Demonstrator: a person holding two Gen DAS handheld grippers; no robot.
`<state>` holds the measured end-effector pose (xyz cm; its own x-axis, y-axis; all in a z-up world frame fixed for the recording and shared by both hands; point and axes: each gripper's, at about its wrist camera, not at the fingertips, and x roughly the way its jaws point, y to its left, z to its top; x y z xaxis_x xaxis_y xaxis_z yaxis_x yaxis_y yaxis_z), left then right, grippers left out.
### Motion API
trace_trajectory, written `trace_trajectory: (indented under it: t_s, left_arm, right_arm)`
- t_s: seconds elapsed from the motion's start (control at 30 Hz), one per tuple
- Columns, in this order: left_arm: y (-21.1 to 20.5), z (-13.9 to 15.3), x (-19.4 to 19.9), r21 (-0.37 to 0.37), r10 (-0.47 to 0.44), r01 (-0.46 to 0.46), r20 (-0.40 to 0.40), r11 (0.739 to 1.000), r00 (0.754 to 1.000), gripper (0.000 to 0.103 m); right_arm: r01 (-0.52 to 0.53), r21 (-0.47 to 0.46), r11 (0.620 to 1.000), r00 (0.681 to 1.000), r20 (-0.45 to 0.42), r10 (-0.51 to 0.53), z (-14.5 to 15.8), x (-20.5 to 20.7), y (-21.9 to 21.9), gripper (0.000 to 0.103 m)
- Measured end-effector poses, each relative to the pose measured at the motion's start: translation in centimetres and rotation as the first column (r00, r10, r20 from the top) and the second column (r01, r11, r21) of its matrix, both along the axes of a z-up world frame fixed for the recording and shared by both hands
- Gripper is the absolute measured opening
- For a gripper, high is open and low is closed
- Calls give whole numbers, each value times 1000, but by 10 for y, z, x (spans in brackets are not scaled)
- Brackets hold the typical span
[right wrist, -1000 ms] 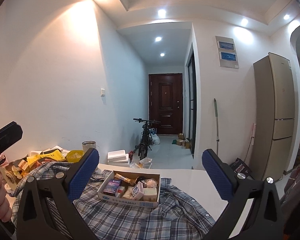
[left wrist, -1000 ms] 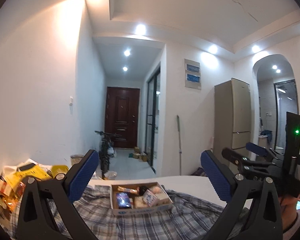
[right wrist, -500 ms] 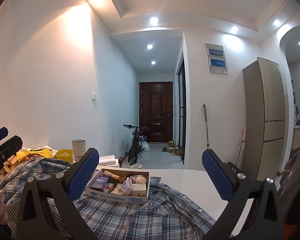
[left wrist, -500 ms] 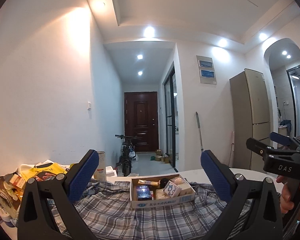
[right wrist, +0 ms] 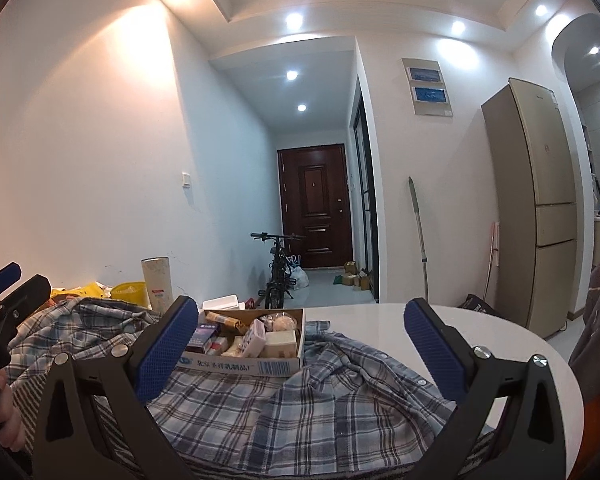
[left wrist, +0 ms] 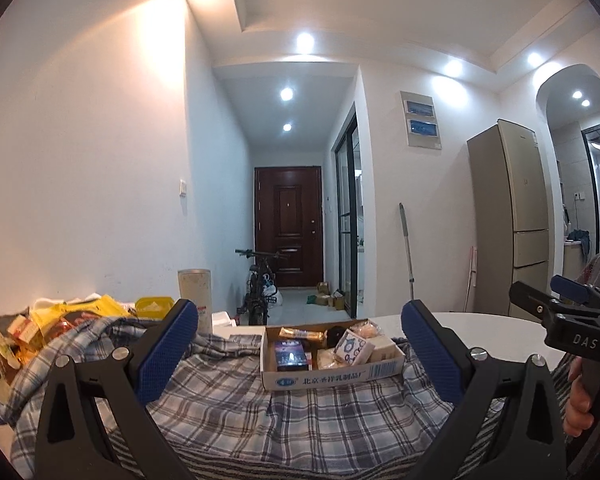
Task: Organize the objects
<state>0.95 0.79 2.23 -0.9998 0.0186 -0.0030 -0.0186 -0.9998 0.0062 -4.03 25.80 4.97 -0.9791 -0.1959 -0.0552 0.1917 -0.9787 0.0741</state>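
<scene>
Plaid shirt [left wrist: 236, 400] hiding the table, cardboard box [left wrist: 332, 374] contents partly indistinct, left gripper [left wrist: 300, 344] and right gripper [right wrist: 302, 338] both spread wide, empty

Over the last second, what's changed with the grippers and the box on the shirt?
Both cameras swung, so the cardboard box shifted in view. Left gripper and right gripper came nearer it, both open and empty. Box still sits on the plaid shirt.

Right side of the round table [right wrist: 500, 336] is bare, free to pass. Cardboard box [left wrist: 332, 376] sits mid-table on rumpled plaid shirt [left wrist: 228, 404]. Left edge blocked w/ snack packets [left wrist: 40, 324] & tall tumbler [right wrist: 158, 284].
</scene>
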Motion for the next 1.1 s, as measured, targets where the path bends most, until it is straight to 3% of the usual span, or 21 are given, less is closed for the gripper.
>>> trace_trajectory:
  t_s: [0.17, 0.37, 0.6, 0.87, 1.1]
  left_arm:
    - [0, -17, -16, 3, -13, 12, 54, 1000, 998, 103]
    - [-3, -25, -20, 22, -4, 3, 67, 1000, 998, 103]
    - [-1, -27, -20, 11, 0, 0, 66, 1000, 998, 103]
    - [12, -27, -17, -47, 3, -1, 51, 999, 999, 103]
    - [13, -27, -17, -51, 6, -4, 43, 999, 999, 103]
  right_arm:
    - [-3, 8, 1000, 1000, 14, 3, -15, -7, -2, 103]
    - [4, 11, 1000, 999, 44, -4, -22, -13, -2, 103]
    - [11, 112, 994, 999, 33, -15, -24, -9, -22, 103]
    - [11, 97, 995, 999, 50, -16, -25, -12, -19, 103]
    - [12, 89, 996, 998, 58, -18, -24, -12, -18, 103]
